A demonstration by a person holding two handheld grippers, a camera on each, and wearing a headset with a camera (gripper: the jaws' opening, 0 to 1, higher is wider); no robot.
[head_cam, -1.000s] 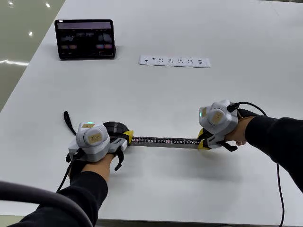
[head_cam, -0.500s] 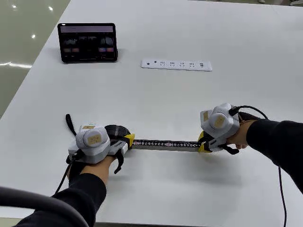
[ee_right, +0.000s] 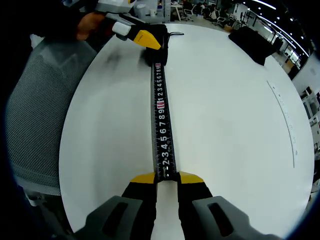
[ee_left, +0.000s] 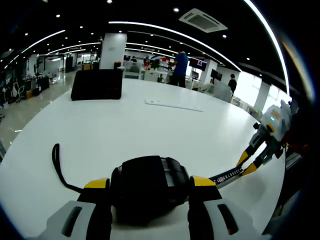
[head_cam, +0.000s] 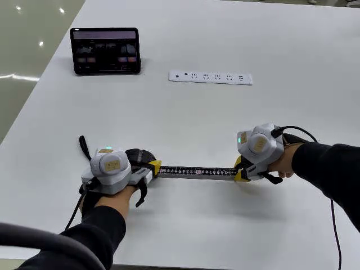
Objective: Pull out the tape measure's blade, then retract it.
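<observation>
Blade [head_cam: 197, 171] stretched flat on table [head_cam: 185, 118], length hardly changed from a second ago, tip pinched by right tool [ee_right: 166, 176], case [head_cam: 138, 156] clamped in left tool [ee_left: 150, 182], so retraction probably next.

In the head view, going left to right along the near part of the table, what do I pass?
First the left hand-held gripper clamping the tape measure case → blade → right hand-held gripper pinching the blade's end.
</observation>
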